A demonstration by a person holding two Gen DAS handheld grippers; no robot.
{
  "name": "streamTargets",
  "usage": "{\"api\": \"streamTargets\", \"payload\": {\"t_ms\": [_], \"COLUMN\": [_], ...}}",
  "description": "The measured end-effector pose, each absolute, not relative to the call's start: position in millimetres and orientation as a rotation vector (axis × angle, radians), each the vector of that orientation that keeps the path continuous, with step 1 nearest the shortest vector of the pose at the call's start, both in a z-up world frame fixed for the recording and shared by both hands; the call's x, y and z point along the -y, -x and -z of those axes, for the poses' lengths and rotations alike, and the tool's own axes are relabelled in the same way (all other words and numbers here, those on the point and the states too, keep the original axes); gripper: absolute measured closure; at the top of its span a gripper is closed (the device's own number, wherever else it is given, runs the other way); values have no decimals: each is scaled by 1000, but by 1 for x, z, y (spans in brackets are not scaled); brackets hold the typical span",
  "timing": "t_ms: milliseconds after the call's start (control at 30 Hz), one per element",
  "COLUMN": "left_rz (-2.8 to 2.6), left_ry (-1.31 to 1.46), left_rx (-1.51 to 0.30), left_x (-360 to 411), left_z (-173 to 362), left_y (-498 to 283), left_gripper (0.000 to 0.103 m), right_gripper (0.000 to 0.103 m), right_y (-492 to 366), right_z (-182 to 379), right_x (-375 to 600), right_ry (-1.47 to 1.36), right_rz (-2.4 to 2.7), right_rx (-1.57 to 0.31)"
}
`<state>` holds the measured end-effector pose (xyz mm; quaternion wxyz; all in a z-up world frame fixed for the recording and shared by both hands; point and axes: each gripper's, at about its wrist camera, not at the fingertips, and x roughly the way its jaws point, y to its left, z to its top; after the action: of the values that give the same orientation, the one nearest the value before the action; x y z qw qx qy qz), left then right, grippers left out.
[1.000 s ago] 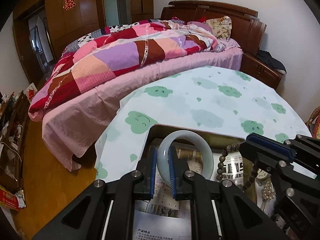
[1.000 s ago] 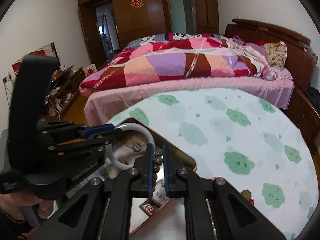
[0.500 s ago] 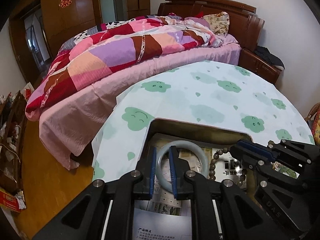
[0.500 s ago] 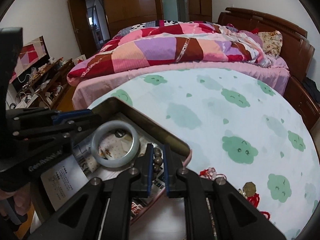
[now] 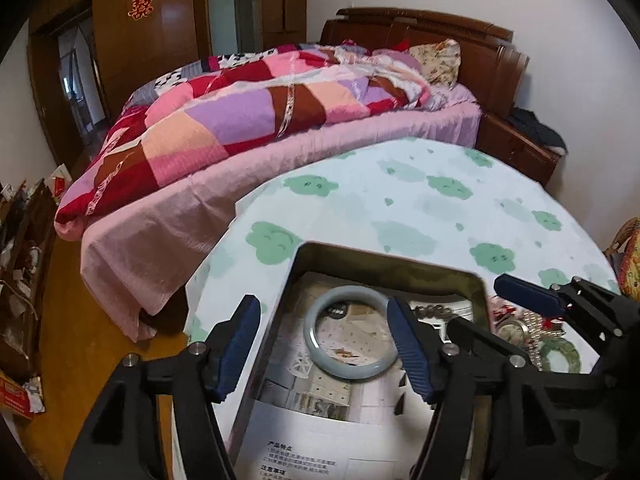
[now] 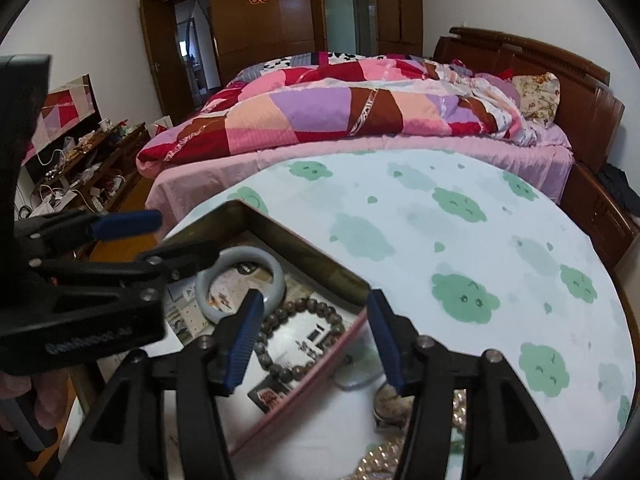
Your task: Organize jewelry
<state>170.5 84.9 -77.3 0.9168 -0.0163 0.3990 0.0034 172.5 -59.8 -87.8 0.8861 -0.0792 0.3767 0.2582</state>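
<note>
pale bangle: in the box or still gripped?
In. The pale bangle lies flat on the paper lining the box, beside the bead bracelet. The left tongs, jaws just opened, stand clear of it.

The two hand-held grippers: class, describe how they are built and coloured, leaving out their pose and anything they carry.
Both the left gripper and the right gripper have matte black angular frames joined by round silver bolts. Each of the jaws carries a long, ribbed blue pad. Seen from the right wrist view, the left gripper's side bears pale lettering, too blurred to read. No cables or sleeves show.
</note>
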Motion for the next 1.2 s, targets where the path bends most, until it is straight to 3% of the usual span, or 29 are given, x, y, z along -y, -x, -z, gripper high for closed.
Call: {"api": "streamTargets", "payload": {"t_ms": [133,367,633,867,1200], "left_rz": [-33,-83,-90,-65,38], "left_ry": [28,85,117,60,-8], "left_rx": [-818,-790,-783,-746,-737], "left_x": [-85,-90,-68,-36,4], "left_z": [75,77,88,80,81], "left_y": [-165,-132,-97,-80,-66], "left_gripper": [36,36,36,36,36], "right_gripper": [46,34,34,34,66], "right_y": [-173,-151,-134,-125,-127], "right_z": [88,82,99,111,128], "right_x": [75,138,206,205,202], "right_ry": [137,73,-10,-10,37], "right_rz": [-510,-447,-309,-326,-330], "right_rx": [-805,-793,-848,-872,-934]}}
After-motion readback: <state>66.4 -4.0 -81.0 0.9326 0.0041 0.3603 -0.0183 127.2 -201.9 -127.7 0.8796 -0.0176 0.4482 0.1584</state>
